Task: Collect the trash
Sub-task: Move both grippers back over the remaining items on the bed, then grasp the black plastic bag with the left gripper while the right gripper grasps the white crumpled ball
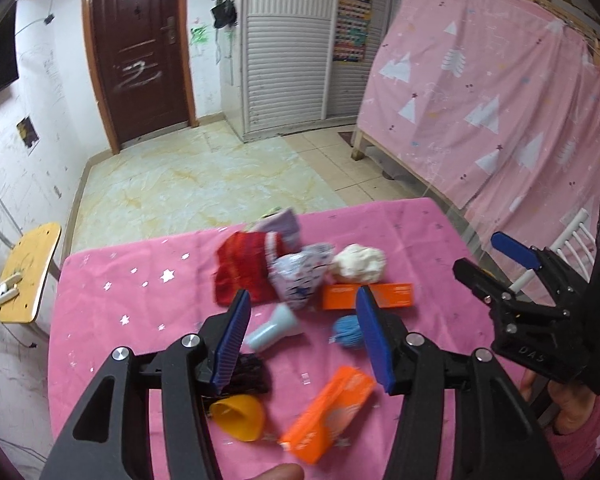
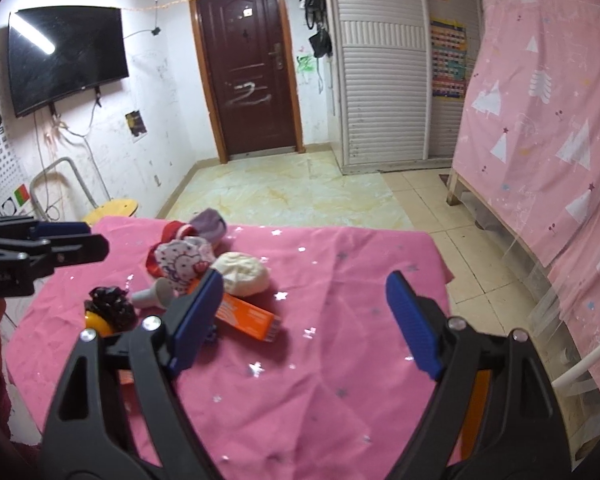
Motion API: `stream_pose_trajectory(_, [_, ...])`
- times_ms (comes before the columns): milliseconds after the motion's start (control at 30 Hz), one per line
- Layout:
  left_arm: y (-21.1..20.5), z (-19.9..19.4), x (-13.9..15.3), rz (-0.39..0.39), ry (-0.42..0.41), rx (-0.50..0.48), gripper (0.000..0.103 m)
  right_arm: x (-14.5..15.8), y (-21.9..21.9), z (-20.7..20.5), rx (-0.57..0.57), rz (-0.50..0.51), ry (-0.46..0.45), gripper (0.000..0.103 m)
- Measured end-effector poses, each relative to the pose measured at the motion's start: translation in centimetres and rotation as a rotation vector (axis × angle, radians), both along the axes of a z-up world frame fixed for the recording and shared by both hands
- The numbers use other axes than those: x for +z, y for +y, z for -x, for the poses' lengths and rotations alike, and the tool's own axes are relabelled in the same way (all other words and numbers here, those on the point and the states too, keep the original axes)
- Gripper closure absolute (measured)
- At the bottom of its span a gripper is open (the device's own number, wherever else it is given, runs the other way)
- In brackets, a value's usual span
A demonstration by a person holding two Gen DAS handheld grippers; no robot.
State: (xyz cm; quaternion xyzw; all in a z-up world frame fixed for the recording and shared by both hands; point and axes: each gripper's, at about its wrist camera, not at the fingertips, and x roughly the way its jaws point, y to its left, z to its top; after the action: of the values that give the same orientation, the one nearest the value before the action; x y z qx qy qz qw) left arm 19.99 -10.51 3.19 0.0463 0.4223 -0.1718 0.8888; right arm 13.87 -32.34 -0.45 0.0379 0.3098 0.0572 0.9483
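Both grippers hang above the bench (image 2: 340, 380), jaws spread and pinching nothing — a stance that suits choosing a first piece rather than carrying one. The trash lies bunched toward the bench's left half and far edge, which leaves the right side bare pink cloth under the right gripper (image 2: 304, 320). The left gripper (image 1: 302, 334) sits right over the pile: between its jaws show a pale blue-grey bottle (image 1: 270, 330) and a small blue ball (image 1: 346, 332), with an orange box (image 1: 328, 414) nearer the front edge and a yellow cup (image 1: 238, 416) beside a dark crumpled wrapper (image 1: 250, 372). Farther back lie a second orange box (image 1: 396, 295), a white wad (image 1: 358, 263) and a red cloth (image 1: 242, 268). No bin shows in either view — so I cannot tell where the pieces should go.
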Motion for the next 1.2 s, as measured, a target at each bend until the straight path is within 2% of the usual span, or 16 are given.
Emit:
stream_pose_trajectory(367, [4.4, -1.5, -2.6, -0.006, 0.056, 0.038, 0.055, -0.8, 2.8, -2.3, 0.042, 0.014, 0.04, 0.02])
stream_pose_trajectory(733, [5.1, -2.2, -6.3, -0.03, 0.123, 0.007, 0.051, -1.6, 4.1, -4.2, 0.034, 0.036, 0.068, 0.019])
stream_pose_trajectory(1033, [4.8, -2.4, -8.2, -0.09, 0.15, -0.022, 0.051, -2.6, 4.5, -6.4, 0.019, 0.055, 0.103, 0.019])
stream_pose_trajectory(1200, [4.8, -2.3, -8.8, -0.098, 0.154, -0.048, 0.052, -3.4, 5.0, -7.5, 0.031, 0.062, 0.133, 0.019])
